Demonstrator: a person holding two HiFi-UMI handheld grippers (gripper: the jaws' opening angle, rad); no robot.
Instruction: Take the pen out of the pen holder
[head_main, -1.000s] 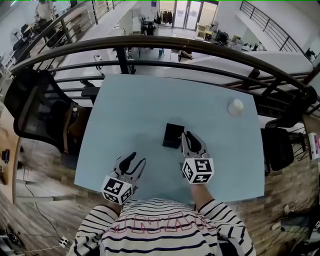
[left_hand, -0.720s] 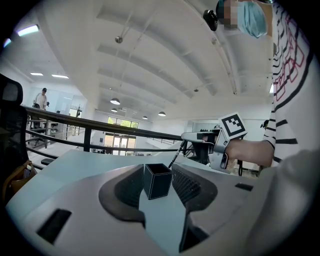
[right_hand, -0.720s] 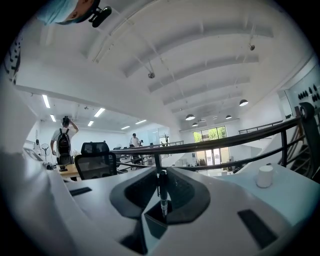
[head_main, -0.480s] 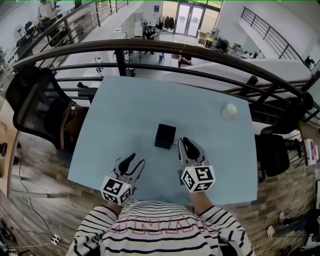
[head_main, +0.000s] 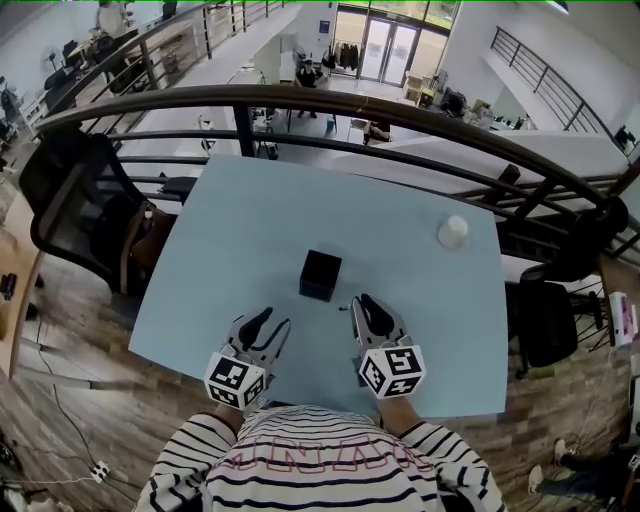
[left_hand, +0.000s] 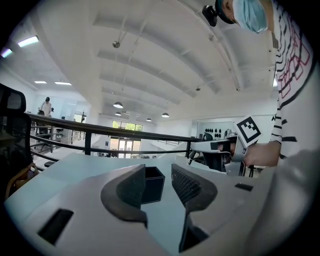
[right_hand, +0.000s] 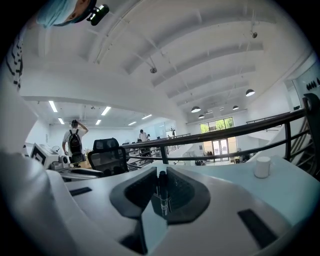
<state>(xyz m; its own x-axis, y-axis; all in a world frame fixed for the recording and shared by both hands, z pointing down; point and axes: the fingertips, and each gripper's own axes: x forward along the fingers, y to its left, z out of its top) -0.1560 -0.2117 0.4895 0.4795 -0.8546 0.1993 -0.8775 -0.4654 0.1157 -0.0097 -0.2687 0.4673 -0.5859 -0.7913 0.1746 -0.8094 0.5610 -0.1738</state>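
The black square pen holder (head_main: 320, 275) stands mid-table, also seen between the left jaws in the left gripper view (left_hand: 153, 184), farther off. My right gripper (head_main: 360, 300) sits just right of and nearer than the holder, shut on a dark pen (right_hand: 161, 192) that stands upright between its pads. My left gripper (head_main: 272, 322) rests near the table's front edge, left of the holder, open with nothing between its fingers (left_hand: 131, 187). The right gripper's marker cube (left_hand: 248, 129) shows at the right of the left gripper view.
A white cup (head_main: 452, 232) stands at the far right of the pale blue table (head_main: 260, 210). A dark railing (head_main: 350, 100) runs behind the table. A black office chair (head_main: 75, 210) stands at the left. People (right_hand: 75, 142) stand in the distance.
My right gripper, with the pen, has drawn back from the holder toward the table's front edge. The left gripper has shifted a little too and stays open.
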